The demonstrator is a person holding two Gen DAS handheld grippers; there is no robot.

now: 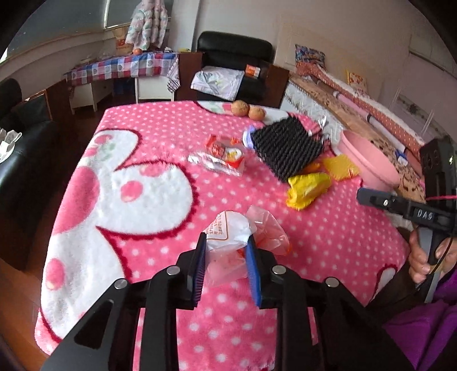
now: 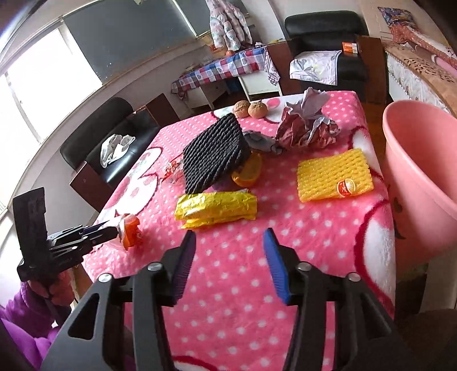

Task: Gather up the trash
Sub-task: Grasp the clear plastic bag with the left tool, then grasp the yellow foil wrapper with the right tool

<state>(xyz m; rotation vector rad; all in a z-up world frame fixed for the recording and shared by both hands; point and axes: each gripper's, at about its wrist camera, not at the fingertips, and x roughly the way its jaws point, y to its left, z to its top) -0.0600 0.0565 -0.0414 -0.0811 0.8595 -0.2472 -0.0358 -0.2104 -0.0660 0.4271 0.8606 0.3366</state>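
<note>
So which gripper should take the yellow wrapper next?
Probably the right gripper: it is open and empty, with the yellow wrapper lying just ahead of it. The left gripper is already closed on a plastic bag.

A fluffy pink blanket with white polka dots (image 1: 177, 120) is covering the tabletop. Two round brown fruits (image 2: 250, 108), possibly oranges, are sitting side by side near its far edge. Behind them a black leather armchair (image 1: 234, 51) is holding a folded pale floral cloth (image 1: 215, 81) and a small orange box (image 1: 252, 70). A checked blue, red and white cloth (image 2: 225, 68) is draping a white side table, and a pale quilted jacket (image 2: 228, 25) is hanging above it.
</note>
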